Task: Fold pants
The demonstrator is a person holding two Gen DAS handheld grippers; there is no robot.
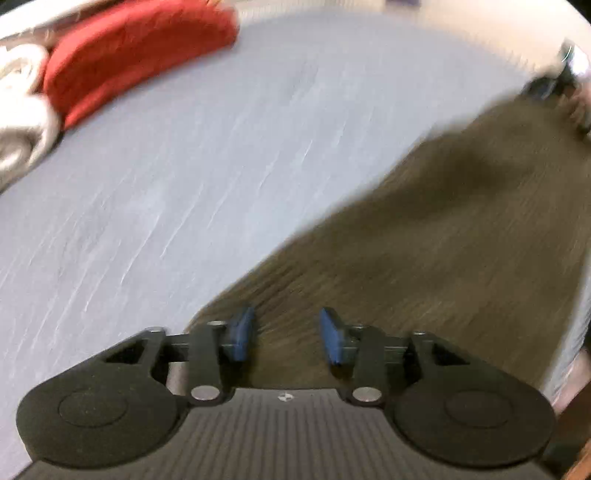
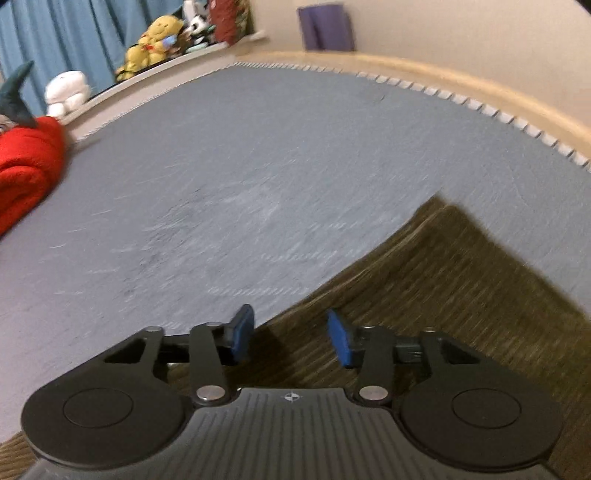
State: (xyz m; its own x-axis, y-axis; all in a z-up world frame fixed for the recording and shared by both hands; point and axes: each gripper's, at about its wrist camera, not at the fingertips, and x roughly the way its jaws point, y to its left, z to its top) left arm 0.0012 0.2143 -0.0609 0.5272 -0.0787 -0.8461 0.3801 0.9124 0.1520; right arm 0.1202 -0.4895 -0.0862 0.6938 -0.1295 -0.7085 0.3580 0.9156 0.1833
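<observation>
Both wrist views are pretty smeared with blur, so fine detail is hard to make out. In the left wrist view the left gripper (image 1: pixel 287 334) sits at the bottom centre of the frame with its blue pads (image 1: pixel 239 334) spread apart and nothing between them, so it's open and holding nothing. Right past its fingertips is the pants (image 1: pixel 424 251), a brownish-olive ribbed fabric lying flat on the grey bed cover (image 1: pixel 184 177) and running from the bottom centre up toward the upper right of the frame. In the upper left there's a red blanket (image 1: pixel 136 51) bunched up, with some white bedding (image 1: pixel 22 110) just beside it at the far left edge. Something dark and blurry sits in the upper right corner, can't tell what it is. In the right wrist view the right gripper (image 2: pixel 291 338) is also at the bottom centre, jaws apart, empty, hovering over the edge of the pants (image 2: pixel 461 295), which fill the lower right of the frame with a squared-off corner pointing up toward the middle right. The bed cover (image 2: pixel 258 166) takes up most of the rest. The red blanket (image 2: pixel 26 166) shows at the left edge, a row of plush toys (image 2: pixel 155 40) lines a ledge in the upper left in front of a blue curtain (image 2: pixel 74 33), and a purple cloth (image 2: pixel 325 27) hangs on the wall at the top centre.
</observation>
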